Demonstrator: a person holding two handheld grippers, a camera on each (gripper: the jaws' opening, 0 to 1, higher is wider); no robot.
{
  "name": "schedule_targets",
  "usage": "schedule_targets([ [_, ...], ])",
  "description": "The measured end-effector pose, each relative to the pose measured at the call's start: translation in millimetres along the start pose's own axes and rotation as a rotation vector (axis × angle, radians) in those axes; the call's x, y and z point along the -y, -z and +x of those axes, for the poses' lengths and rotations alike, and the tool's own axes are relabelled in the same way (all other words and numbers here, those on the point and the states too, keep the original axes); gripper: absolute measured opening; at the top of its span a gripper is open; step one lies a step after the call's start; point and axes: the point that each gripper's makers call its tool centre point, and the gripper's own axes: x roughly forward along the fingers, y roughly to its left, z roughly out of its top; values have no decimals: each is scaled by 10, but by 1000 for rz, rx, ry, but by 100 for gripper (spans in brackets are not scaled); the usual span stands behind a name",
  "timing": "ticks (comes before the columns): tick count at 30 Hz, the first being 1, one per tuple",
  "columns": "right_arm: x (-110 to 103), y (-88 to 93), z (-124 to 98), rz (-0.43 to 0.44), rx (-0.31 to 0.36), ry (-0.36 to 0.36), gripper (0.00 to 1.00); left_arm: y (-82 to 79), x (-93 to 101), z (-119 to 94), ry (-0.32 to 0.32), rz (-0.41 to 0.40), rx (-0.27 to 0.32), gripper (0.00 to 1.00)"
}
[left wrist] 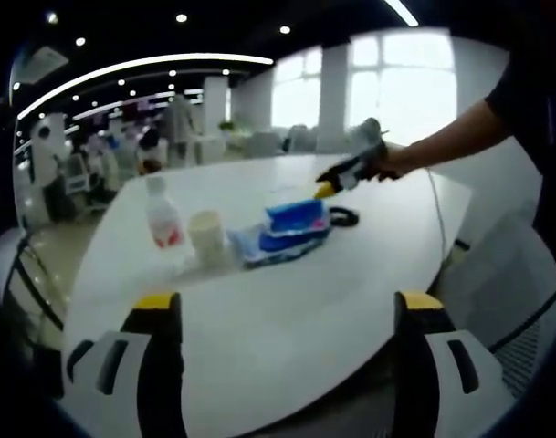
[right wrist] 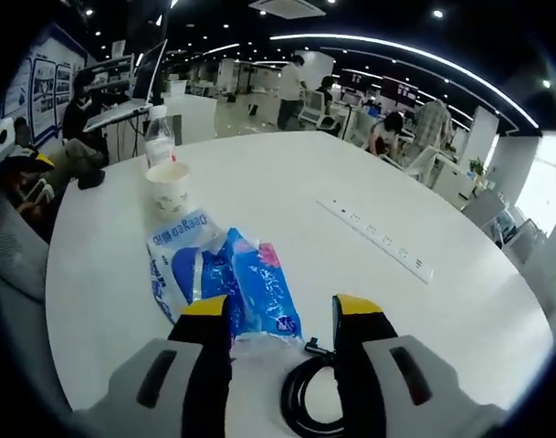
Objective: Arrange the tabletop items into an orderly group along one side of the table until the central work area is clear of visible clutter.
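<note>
Though unclasped, blue packet (right wrist: pixel 250 287) between jaws

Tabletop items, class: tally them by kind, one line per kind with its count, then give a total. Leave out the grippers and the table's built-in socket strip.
Bottle: 1
Paper cup: 1
Blue packets: 2, as far as the overlap lets me tell
Black coiled cable: 1
Total: 5
</note>
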Motion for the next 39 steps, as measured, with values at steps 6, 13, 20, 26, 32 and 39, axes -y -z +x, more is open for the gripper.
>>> schedule_targets([
  [6, 70, 96, -77, 10, -9, 12, 48, 5, -10, -5, -3, -2, 0, 94],
  [13, 155, 286, -182, 30, -22, 27, 51, -1, -18, -9, -5, -7, 4, 96],
  [20, 155, 530, -219, 51, -59, 28, 54, -14, -10, -3, -4, -4, 7, 98],
  [26, 109, 717, -210, 66, -94, 19, 55, -20, -8, 0, -3, 1, 9, 100],
  [32, 80, 885, -180, 79, -129, 8, 55, -9, -13, 4, -5, 1, 2, 100],
  [39, 91, 988, -149, 112, -145, 12, 53, 15, -2, 12, 4, -5, -10, 100],
])
